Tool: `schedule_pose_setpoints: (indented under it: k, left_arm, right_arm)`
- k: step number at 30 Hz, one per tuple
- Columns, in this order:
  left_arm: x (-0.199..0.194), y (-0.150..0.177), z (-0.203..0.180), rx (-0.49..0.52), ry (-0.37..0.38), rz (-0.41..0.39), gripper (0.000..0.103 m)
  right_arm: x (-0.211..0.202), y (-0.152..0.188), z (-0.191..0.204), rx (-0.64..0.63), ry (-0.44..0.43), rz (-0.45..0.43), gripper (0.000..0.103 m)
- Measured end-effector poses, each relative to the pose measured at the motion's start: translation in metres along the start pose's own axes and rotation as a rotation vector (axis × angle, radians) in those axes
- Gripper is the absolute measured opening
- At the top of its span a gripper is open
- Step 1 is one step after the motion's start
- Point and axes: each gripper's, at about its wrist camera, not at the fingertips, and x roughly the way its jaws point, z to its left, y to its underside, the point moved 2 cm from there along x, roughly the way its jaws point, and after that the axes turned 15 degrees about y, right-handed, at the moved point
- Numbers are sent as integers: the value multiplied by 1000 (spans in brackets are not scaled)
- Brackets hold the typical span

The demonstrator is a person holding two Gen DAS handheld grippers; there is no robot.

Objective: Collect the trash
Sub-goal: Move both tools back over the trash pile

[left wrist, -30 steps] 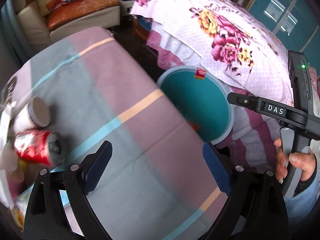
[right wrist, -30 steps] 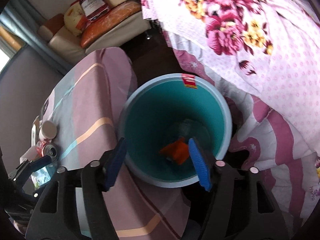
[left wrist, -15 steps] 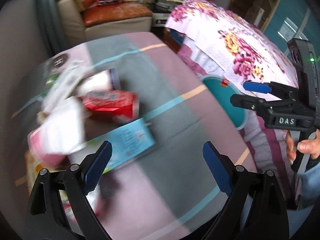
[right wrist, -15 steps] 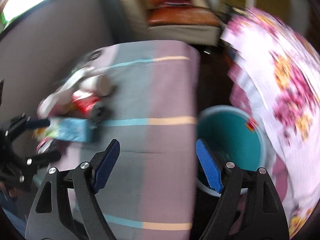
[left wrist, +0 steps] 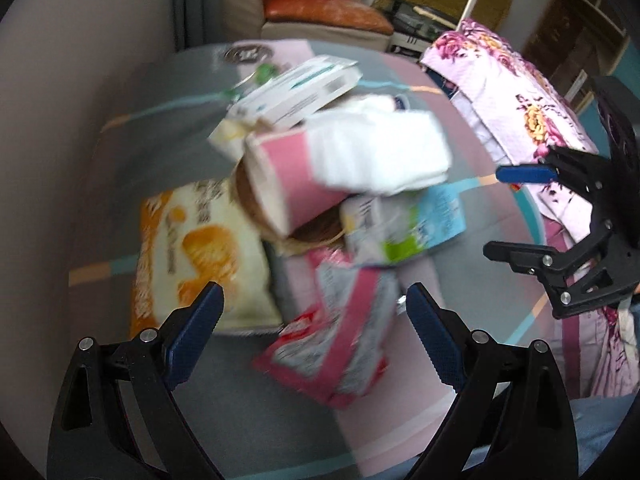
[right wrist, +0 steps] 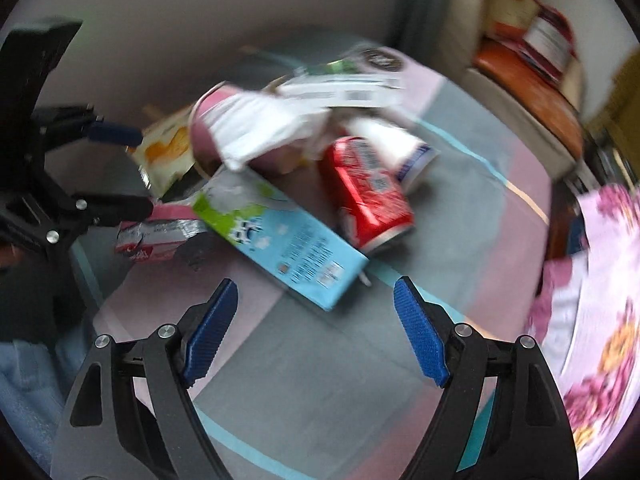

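Note:
A blurred trash pile lies on the striped tablecloth (right wrist: 320, 380). It holds a blue milk carton (right wrist: 280, 240), a red can (right wrist: 368, 188), a pink paper cup (left wrist: 280, 184) with white tissue (left wrist: 380, 152), a yellow snack bag (left wrist: 200, 248), a pink wrapper (left wrist: 340, 340) and a white box (left wrist: 296, 88). My left gripper (left wrist: 312, 292) hangs open above the pink wrapper, holding nothing. My right gripper (right wrist: 315, 287) is open and empty just in front of the carton's near end. Each gripper shows in the other's view: the right gripper (left wrist: 494, 210) on the right of the pile, the left gripper (right wrist: 144, 169) on the left.
A sliver of the teal bin's rim (left wrist: 534, 220) shows past the table's right edge, behind the right gripper. A bed with a floral cover (left wrist: 520, 92) stands to the right. A sofa with orange cushions (left wrist: 320, 12) is at the back. A grey wall (right wrist: 200, 20) borders the table.
Both grippers swung away from the teal bin and now face the trash pile on the table. The right gripper rolled round and its jaws stand a little wider.

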Motion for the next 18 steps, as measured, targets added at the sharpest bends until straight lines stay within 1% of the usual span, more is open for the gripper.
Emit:
schedule_pose_setpoints:
  k: [1,6,11,15,18]
  left_arm:
    - [0,2,4,-2,2,6,93]
    - [1,14,21,-17,13,27,93]
    - [1,21,33,-40,39,35,93]
    - [5,23,35,-37,55,51,93]
    - [5,25,35,-35,67,56,93]
  right_arm:
    - [4,-5,6,-36,-6,6,77]
    - [21,-19,21,-139,-32,17,77]
    - [35,-27,34,-228,-26,28,77]
    - [47,-33,39,-259,-33,42,77]
    - [52,-34,42,-250,-58,42,76]
